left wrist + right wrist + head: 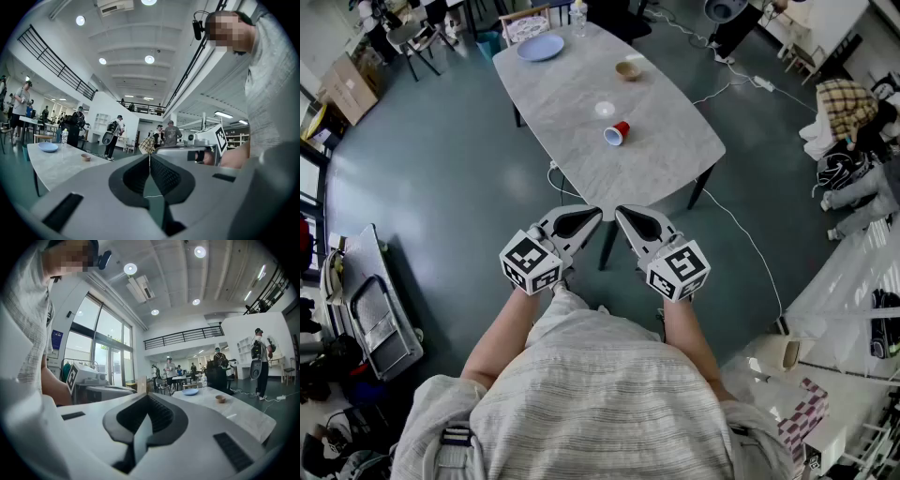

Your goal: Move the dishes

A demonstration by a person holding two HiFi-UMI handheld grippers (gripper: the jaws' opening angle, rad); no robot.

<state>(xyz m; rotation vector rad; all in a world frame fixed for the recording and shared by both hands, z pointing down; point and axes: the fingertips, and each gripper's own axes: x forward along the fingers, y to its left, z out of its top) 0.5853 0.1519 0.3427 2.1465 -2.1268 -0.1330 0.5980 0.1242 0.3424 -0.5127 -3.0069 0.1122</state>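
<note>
Head view: blue plate [541, 47] lies well beyond left tool [596, 213].

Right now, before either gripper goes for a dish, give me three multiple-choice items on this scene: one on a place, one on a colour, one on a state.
1. Where on the table is the plate?
A. at the far end
B. at the near edge, by the grippers
C. in the middle, under the cup

2. What colour is the cup?
A. green
B. red
C. yellow

3. How do the fingers of the left gripper and the right gripper stand?
A. wide apart
B. shut on a fork
C. shut, with nothing between them

Key:
1 A: the head view shows the plate at the end farthest from the grippers.
2 B: the cup's wall is plainly red.
3 C: each gripper view shows its fingers together and empty.
</note>
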